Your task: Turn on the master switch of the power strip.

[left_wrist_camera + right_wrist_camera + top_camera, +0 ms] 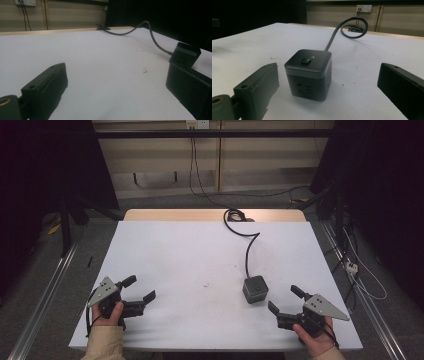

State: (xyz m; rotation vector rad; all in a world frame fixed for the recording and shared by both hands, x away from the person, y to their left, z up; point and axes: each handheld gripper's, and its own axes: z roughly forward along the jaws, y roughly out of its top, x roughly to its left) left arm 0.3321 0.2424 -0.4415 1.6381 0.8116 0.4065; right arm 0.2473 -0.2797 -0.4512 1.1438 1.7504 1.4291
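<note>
one socket cube, two grippers, nothing in between

we see one dark socket cube (255, 289) on the white table (190, 255), its single cable (248, 247) curling away to the far edge. the right gripper (283, 301) sits just beside the cube, the left gripper (140, 289) well apart from it, both with jaws spread and holding nothing. the right gripper view shows the cube's outlets and top button; a wall socket (364, 8) stands beyond.

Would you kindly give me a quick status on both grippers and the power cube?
Left gripper open, empty. Right gripper open, empty, beside the power cube, not touching. Cube upright on the table, cord trailing back. Nothing in the way.
</note>
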